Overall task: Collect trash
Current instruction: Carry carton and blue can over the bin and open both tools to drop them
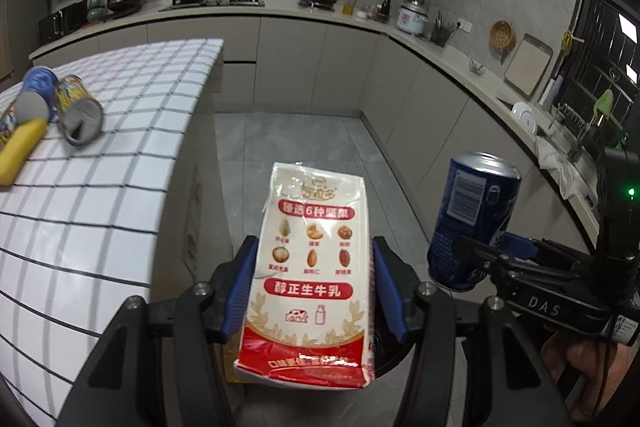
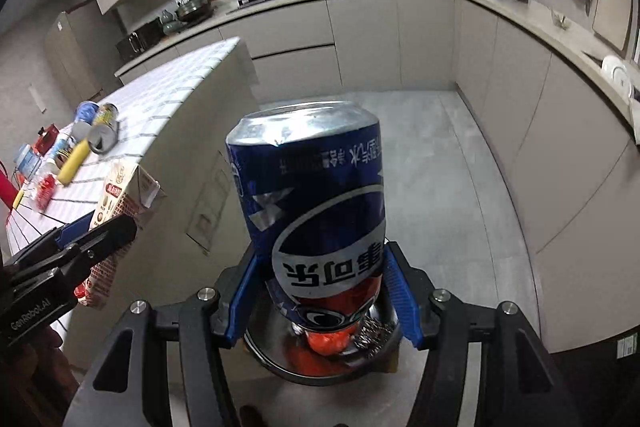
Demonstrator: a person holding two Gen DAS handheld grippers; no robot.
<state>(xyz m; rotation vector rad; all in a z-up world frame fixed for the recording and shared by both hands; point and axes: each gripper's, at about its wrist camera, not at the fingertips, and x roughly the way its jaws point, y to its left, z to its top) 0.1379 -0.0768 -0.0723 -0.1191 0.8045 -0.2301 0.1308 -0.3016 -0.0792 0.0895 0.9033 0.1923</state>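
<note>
Directly below both grippers, a dark round bin (image 2: 320, 363) is waiting, already holding red scraps. The right gripper (image 2: 320, 291) is clamping an upside-down blue cola can (image 2: 312, 203) over it, and the left gripper (image 1: 312, 287) is gripping a milk carton (image 1: 312, 267) alongside, probably for dropping. Farther off, more cans (image 1: 78, 115) are lying on the checked tabletop (image 1: 132, 147), still uncollected
</note>
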